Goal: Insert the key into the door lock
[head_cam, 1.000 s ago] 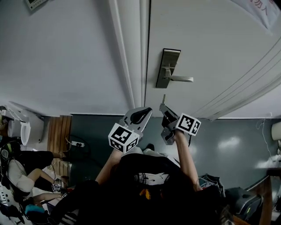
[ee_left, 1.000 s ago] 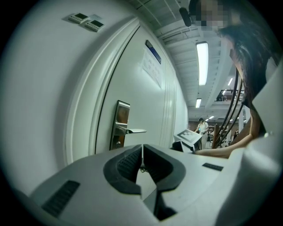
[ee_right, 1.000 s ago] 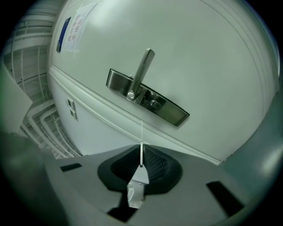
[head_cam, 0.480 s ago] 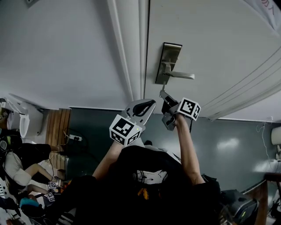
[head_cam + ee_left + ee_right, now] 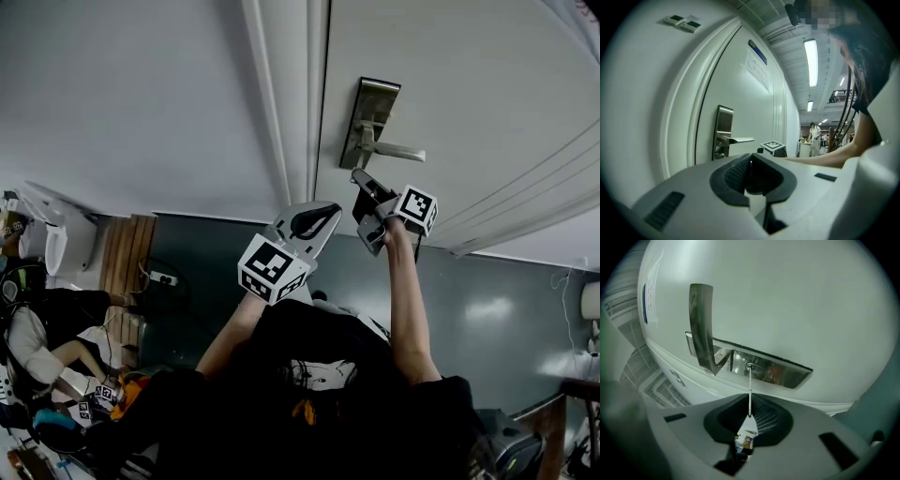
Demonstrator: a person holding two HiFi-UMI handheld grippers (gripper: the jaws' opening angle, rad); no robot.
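Note:
A steel lock plate [image 5: 372, 117] with a lever handle [image 5: 398, 150] is mounted on the white door [image 5: 469, 84]. My right gripper [image 5: 364, 184] is right at the plate's lower end, shut on a thin metal key [image 5: 750, 390]. In the right gripper view the key's tip sits at the keyhole [image 5: 749, 366] in the lock plate [image 5: 764, 371], beside the lever handle [image 5: 701, 324]. My left gripper [image 5: 314, 219] hangs lower left of it, away from the door, its jaws shut with nothing in them. The left gripper view shows the lock plate [image 5: 723, 131] from the side.
The white door frame [image 5: 286, 103] and a plain wall [image 5: 122, 103] lie left of the lock. A printed notice [image 5: 577, 14] hangs on the door. A seated person [image 5: 42, 347] and a power strip [image 5: 162, 278] are on the dark floor at lower left.
My right gripper has moved up to the lock plate, bringing the key's tip to the keyhole. The left gripper has drifted slightly upward and stays shut.

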